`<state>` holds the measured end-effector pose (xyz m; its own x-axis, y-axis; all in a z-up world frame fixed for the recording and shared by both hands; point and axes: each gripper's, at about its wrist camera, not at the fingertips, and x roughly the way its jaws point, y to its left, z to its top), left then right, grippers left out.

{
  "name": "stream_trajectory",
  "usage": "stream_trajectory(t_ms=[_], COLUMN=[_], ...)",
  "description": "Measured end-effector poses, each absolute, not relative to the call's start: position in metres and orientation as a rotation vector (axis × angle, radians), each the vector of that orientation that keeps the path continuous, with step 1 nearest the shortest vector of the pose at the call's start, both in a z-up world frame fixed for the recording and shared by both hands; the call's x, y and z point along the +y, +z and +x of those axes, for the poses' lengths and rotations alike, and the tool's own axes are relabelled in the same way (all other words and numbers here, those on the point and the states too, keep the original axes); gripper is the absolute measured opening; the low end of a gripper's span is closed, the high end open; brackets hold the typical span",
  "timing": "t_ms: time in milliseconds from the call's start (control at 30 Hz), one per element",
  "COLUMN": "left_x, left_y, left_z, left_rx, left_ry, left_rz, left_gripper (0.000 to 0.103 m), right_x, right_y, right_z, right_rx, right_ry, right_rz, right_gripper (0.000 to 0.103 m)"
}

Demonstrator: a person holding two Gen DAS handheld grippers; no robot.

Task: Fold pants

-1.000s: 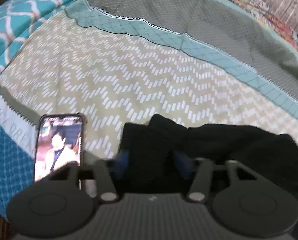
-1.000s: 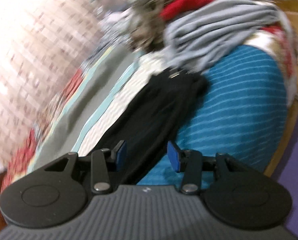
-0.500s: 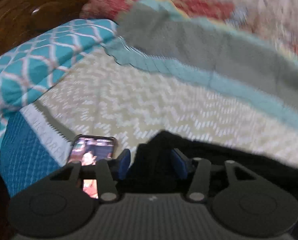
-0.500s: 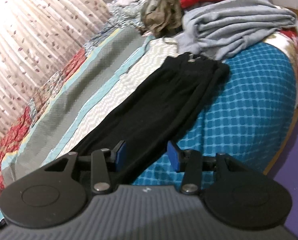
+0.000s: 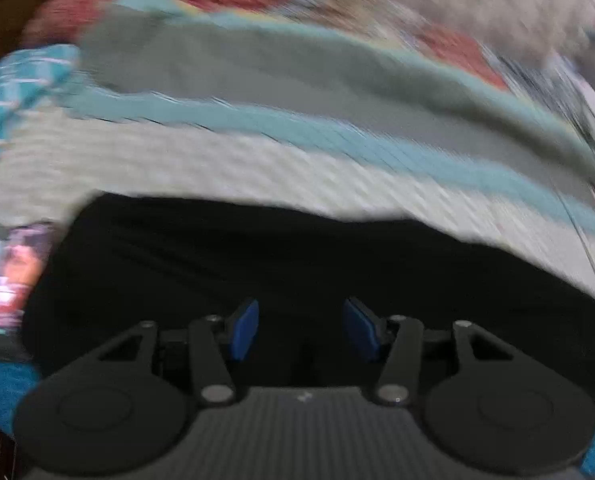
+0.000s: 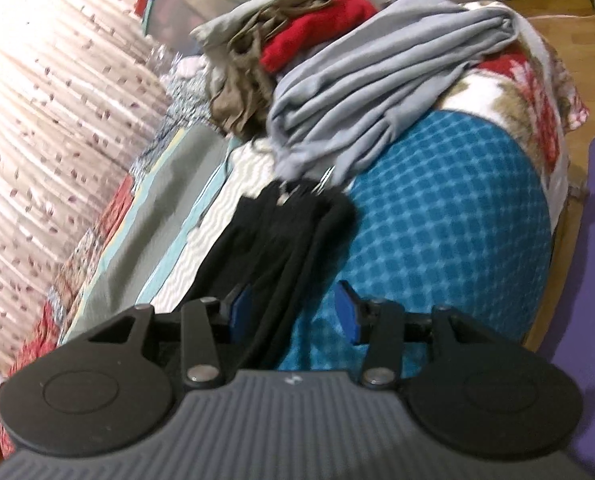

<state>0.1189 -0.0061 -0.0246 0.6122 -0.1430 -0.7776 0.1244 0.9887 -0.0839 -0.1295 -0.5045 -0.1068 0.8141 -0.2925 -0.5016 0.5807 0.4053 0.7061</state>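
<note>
1. The left claw [image 5: 299, 330] is seen released, blue pads apart, nothing pinched; the black pants [image 5: 297, 264] lie directly beneath and ahead of it, spreading sideways across the view.
2. The right claw [image 6: 293, 312] is opening; the pants' near edge passes between its pads, unpressed; the long axis runs straight away from it.
3. The pants [image 6: 281, 240] appear soft, matte, and narrow on the patterned bed [image 6: 437, 232].
4. Beyond, rumpled grey cloth [image 6: 377, 100] is heaped.
</note>
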Motion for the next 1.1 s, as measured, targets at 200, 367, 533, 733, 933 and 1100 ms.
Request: stream_trajectory(t_ms=[200, 367, 533, 733, 933, 1100], left_x=[-0.095, -0.153, -0.203, -0.232, -0.213, -0.175], left_y=[-0.037, -0.032, -0.033, -0.046, -0.060, -0.083], left_z=[0.113, 0.122, 0.141, 0.160, 0.169, 0.185], left_rx=[1.002, 1.062, 1.124, 1.190, 1.208, 1.256], left_ry=[-0.359, -0.511, -0.643, -0.709, -0.667, -0.592], left_rz=[0.078, 0.060, -0.032, -0.152, -0.186, -0.290], left_gripper=[0.049, 0.049, 0.064, 0.084, 0.088, 0.087], right_x=[-0.529, -0.540, -0.523, -0.453, -0.367, -0.326], right_y=[-0.118, -0.121, -0.093, -0.057, -0.060, -0.076], right_z=[-0.116, -0.093, -0.084, -0.049, -0.001, 0.017], right_rx=[0.305, 0.341, 0.311, 0.341, 0.462, 0.548], right_ry=[-0.548, -0.535, -0.429, -0.155, 0.065, 0.134], right_rz=[1.006, 0.913, 0.786, 0.572, 0.357, 0.275], right_gripper=[0.060, 0.026, 0.018, 0.016, 0.013, 0.013])
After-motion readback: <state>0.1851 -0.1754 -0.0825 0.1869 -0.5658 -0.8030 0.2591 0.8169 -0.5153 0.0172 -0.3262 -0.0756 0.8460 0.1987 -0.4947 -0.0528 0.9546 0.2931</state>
